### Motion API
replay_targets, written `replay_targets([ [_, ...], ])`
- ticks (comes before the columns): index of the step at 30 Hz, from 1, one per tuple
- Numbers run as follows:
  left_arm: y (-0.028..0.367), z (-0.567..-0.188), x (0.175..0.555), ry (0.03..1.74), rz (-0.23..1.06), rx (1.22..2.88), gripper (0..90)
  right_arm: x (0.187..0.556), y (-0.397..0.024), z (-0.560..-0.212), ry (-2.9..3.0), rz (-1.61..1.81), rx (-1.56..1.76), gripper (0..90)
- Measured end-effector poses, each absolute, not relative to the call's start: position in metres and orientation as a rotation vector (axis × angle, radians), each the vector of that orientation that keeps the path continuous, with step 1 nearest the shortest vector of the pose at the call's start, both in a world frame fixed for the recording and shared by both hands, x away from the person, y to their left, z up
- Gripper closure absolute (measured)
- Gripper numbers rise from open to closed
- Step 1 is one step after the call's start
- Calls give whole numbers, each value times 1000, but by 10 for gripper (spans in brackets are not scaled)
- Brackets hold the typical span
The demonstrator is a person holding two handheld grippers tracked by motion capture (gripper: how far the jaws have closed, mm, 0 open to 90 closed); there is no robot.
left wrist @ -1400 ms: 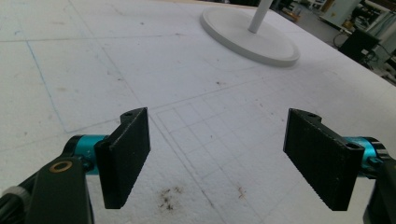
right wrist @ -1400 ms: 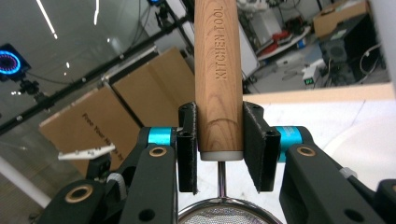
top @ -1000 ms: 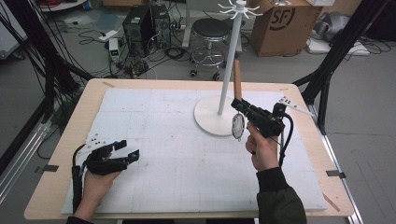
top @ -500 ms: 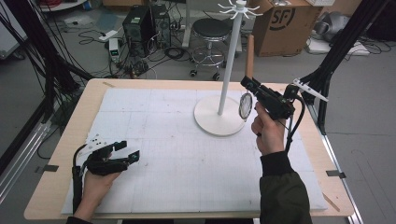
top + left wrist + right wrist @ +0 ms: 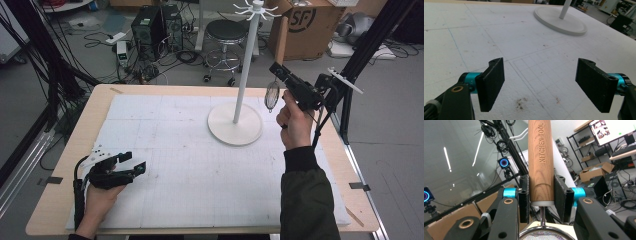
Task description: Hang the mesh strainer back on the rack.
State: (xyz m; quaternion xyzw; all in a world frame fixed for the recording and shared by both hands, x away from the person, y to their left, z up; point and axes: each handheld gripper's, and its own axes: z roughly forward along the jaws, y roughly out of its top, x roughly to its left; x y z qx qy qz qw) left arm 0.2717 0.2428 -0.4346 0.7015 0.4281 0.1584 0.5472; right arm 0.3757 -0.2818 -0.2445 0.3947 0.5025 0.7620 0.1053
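My right gripper (image 5: 278, 70) is shut on the wooden handle (image 5: 281, 42) of a small strainer, lifted in the air to the right of the white hook stand's pole (image 5: 244, 75). The handle points up and the round mesh (image 5: 272, 96) hangs below the jaws. In the right gripper view the handle (image 5: 541, 157), stamped KITCHEN TOOL, sits clamped between both pads (image 5: 524, 198), with the metal rim (image 5: 546, 234) beneath. The stand's hooks (image 5: 256, 7) spread at its top. My left gripper (image 5: 133, 162) rests open on the white foam mat (image 5: 175, 150) at the front left, nothing between its pads (image 5: 491, 83).
The stand's round base (image 5: 235, 125) sits on the mat at the back centre, and it appears far ahead (image 5: 560, 21) in the left gripper view. A black frame post (image 5: 360, 60) rises just right of my right hand. Beyond the table stand a stool (image 5: 227, 32) and a cardboard box (image 5: 305, 20).
My right hand has lifted the strainer higher and carried it to the right and farther back, away from the stand's base. The left gripper has stayed put.
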Motion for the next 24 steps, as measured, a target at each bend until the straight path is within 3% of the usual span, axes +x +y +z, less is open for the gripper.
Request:
replay_targets([
  [24,242,-436,274,1014,362,1668,243,405,-284,-235,1523,2243,1185,691],
])
